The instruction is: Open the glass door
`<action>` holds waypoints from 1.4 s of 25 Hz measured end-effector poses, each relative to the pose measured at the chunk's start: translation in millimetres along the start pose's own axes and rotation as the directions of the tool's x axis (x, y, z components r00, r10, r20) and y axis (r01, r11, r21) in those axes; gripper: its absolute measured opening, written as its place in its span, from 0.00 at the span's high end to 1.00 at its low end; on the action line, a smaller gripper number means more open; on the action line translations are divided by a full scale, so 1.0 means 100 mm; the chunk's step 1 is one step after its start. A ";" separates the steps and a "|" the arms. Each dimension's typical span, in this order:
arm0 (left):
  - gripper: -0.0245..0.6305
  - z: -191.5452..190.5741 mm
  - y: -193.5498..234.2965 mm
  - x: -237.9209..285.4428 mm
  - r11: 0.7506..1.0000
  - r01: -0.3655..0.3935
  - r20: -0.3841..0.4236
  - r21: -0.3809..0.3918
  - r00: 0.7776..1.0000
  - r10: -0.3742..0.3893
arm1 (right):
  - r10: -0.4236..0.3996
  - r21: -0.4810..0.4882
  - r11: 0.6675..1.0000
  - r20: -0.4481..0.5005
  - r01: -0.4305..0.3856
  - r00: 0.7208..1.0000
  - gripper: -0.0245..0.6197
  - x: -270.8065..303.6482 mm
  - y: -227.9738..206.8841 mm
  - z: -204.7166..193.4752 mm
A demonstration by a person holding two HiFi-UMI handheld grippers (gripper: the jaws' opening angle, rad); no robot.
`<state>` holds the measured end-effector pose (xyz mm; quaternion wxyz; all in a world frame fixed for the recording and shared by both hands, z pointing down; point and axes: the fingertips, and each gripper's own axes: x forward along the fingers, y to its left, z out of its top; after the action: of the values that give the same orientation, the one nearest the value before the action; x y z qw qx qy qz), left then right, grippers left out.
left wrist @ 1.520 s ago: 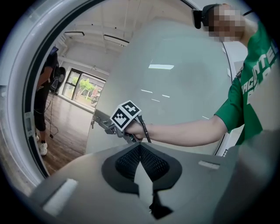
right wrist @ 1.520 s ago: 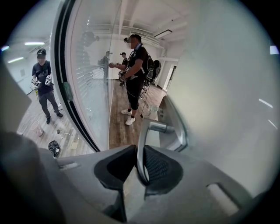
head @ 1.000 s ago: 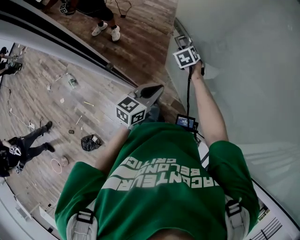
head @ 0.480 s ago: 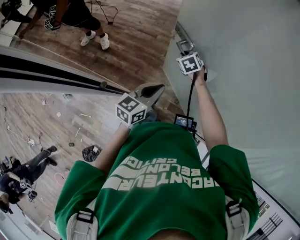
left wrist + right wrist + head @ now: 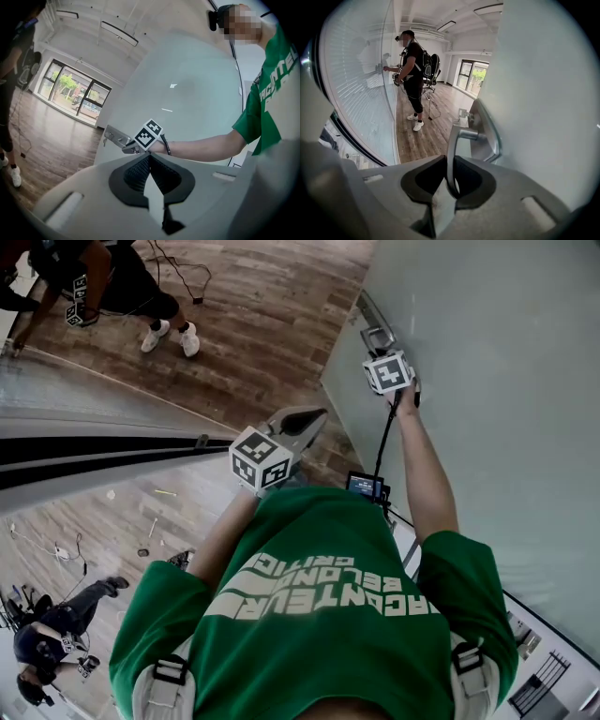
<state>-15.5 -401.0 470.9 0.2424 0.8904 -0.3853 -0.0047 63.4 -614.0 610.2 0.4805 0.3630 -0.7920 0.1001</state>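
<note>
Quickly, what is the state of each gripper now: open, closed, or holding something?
Left gripper: closed, holding nothing.
Right gripper: closed on the door handle.

I see the right gripper (image 5: 385,360) held out at arm's length against the metal door handle (image 5: 377,336) of the frosted glass door (image 5: 487,409), while the left gripper (image 5: 314,415) hangs over the wooden floor (image 5: 272,324), just ahead of the green T-shirt (image 5: 328,615).
</note>
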 end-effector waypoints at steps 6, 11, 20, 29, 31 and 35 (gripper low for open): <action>0.94 0.06 0.17 0.03 1.000 0.022 -0.002 -0.010 1.000 -0.022 | -0.059 0.013 0.998 0.027 0.059 0.998 0.88 0.03 -0.35 0.07; 0.94 0.02 0.20 0.08 0.999 0.034 -0.019 -0.019 0.999 -0.034 | -0.091 0.050 0.995 0.004 0.090 0.996 0.88 0.06 -0.62 -0.01; 0.94 0.08 0.24 0.28 0.999 0.043 -0.051 -0.016 0.998 -0.044 | -0.105 0.103 0.989 -0.004 0.105 0.994 0.88 0.04 -1.11 -0.02; 0.94 0.07 0.19 0.68 0.999 0.045 -0.076 0.010 0.996 -0.044 | -0.138 0.161 0.977 -0.008 0.138 0.990 0.88 0.16 -1.61 -0.20; 0.94 0.07 0.16 0.76 0.999 0.048 -0.077 0.011 0.996 -0.047 | -0.151 0.170 0.974 -0.009 0.150 0.988 0.87 0.14 -1.71 -0.23; 0.94 0.08 0.10 0.91 0.999 0.051 -0.084 0.012 0.995 -0.050 | -0.170 0.192 0.967 -0.007 0.168 0.985 0.87 0.11 -1.96 -0.31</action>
<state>40.2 -473.3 484.6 0.2517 0.9009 -0.3524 0.0294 213.0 -744.5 598.2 0.4461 0.4744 -0.7472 0.1328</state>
